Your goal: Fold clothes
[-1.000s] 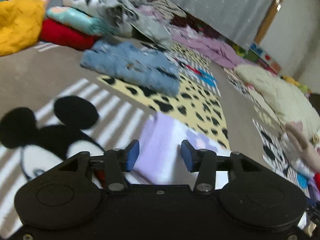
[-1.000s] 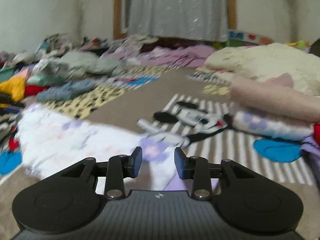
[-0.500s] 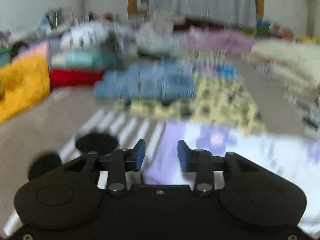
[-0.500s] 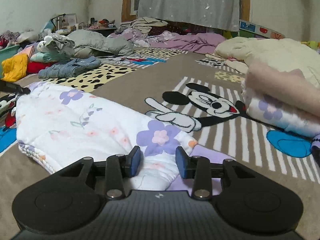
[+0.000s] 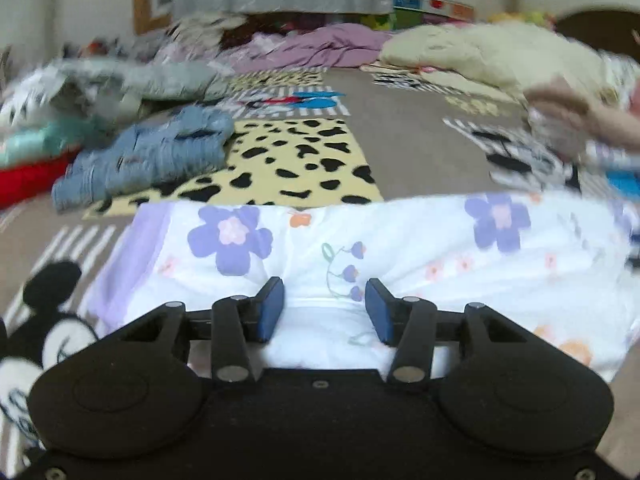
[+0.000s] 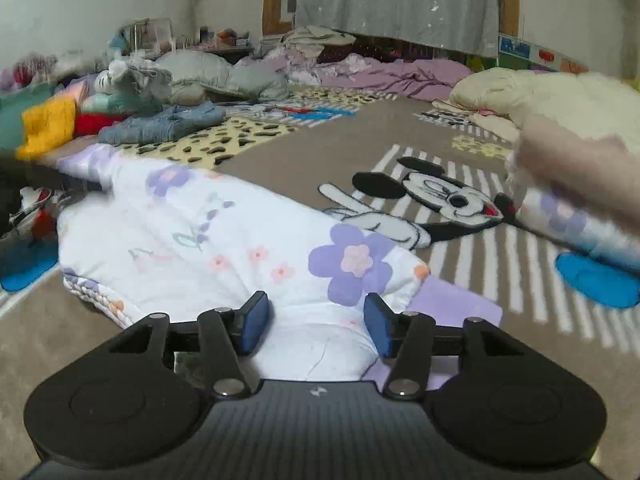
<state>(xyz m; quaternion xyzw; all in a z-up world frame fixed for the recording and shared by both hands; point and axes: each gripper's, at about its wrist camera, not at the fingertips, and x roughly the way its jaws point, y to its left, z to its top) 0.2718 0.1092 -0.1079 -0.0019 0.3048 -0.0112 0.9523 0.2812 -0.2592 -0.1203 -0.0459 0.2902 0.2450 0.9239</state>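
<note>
A white garment with purple flowers (image 5: 360, 248) lies spread on the carpet, a lilac layer showing at its left edge. It also shows in the right wrist view (image 6: 224, 248), with a lilac corner sticking out at the right. My left gripper (image 5: 324, 312) is open, its blue pads on either side of the garment's near edge. My right gripper (image 6: 316, 322) is open over the garment's near right end. Neither holds the cloth.
Folded blue jeans (image 5: 152, 156) lie on a yellow spotted patch of the carpet (image 5: 304, 160). Piles of clothes (image 6: 132, 92) stand at the left and back. A folded stack with a pink top piece (image 6: 580, 188) sits at the right. Cream bedding (image 5: 500, 56) lies behind.
The left gripper has swung right and come over the floral garment, and its jaws have widened. The right gripper has moved in lower over the garment's right end and opened wider.
</note>
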